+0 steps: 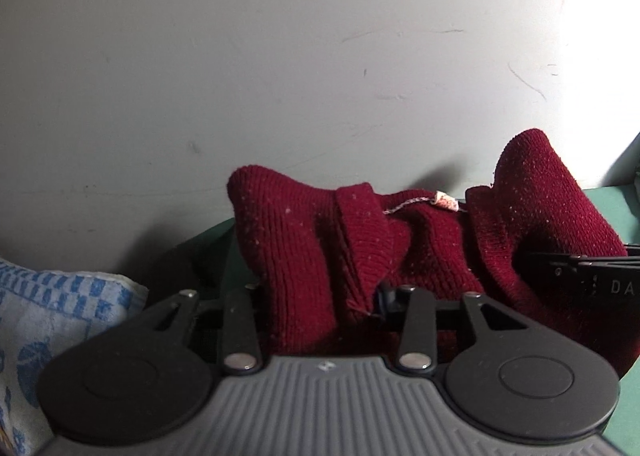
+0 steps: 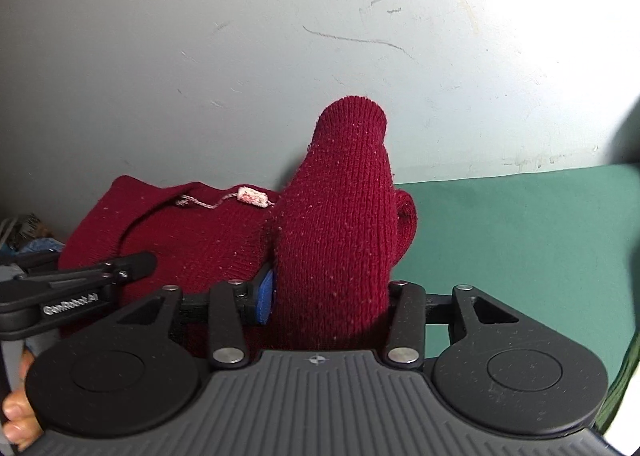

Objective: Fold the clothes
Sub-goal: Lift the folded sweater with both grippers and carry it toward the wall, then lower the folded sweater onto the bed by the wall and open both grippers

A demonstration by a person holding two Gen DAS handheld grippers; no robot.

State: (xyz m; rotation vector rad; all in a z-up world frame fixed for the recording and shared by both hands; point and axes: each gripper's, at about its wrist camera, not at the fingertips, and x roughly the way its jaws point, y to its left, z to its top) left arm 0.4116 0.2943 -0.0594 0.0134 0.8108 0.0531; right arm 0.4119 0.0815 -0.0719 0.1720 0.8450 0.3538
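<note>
The dark red sweater [image 2: 200, 240] lies bunched on the green table [image 2: 520, 240] against the wall [image 2: 280, 35] (a small tag [image 2: 252, 196] shows at its collar). A fold stands between each gripper's fingers: left gripper [image 1: 320, 296], right gripper [image 2: 328, 296]; whether either one pinches the knit I cannot tell. A blue checked towel [image 1: 48, 308] lies left of the sweater.

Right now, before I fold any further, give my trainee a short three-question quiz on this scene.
1. Pick one: the surface under the maroon sweater is A white, B green, C brown.
2. True or false: in the left wrist view, a blue-patterned towel lies left of the sweater.
3. What stands between the fingers of the right gripper?
Key: 1 B. 2 True. 3 The maroon sweater.
</note>
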